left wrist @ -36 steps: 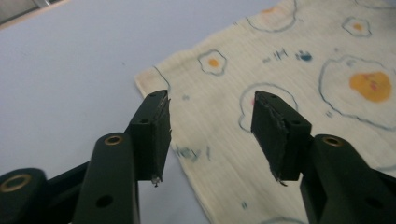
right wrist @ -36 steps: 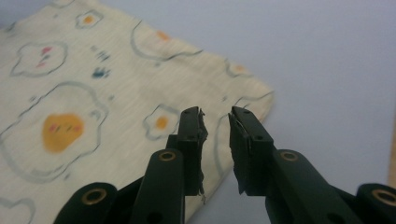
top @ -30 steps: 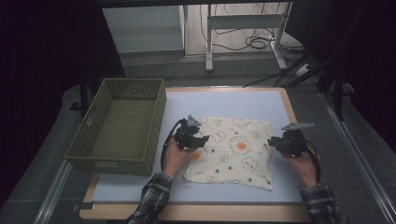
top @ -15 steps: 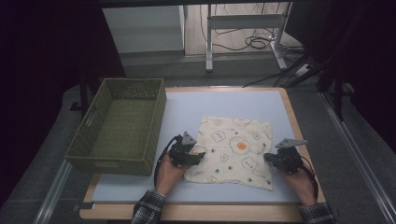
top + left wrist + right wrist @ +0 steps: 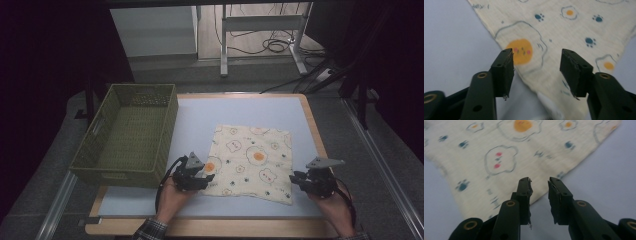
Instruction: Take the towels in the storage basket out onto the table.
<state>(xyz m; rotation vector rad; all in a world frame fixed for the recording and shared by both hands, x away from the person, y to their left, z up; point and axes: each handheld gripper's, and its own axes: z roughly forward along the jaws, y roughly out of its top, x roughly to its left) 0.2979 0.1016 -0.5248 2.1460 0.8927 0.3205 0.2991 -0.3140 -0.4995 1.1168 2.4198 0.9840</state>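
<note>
- Cloth (image 5: pixel 251 162) lies flat, unfolded, right of centre on the surface (image 5: pixel 200 120), nearer its front edge.
- Left tool (image 5: pixel 201 176) over near-left corner, jaws apart, just been closing, not pinching.
- Right tool (image 5: pixel 296 178) by near-right corner, jaws narrowly apart, just reopened, empty.
- Basket (image 5: pixel 127 137) empty at left edge; folding and stowing look still undone.

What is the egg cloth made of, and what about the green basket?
The egg cloth looks like thin woven fabric, maybe cotton: matte, with fine threads showing and soft printed eggs and paws. The green basket looks woven, perhaps from plastic or paper cord; its walls show a regular braided pattern with a dull finish. Which one it is I cannot tell.
</note>
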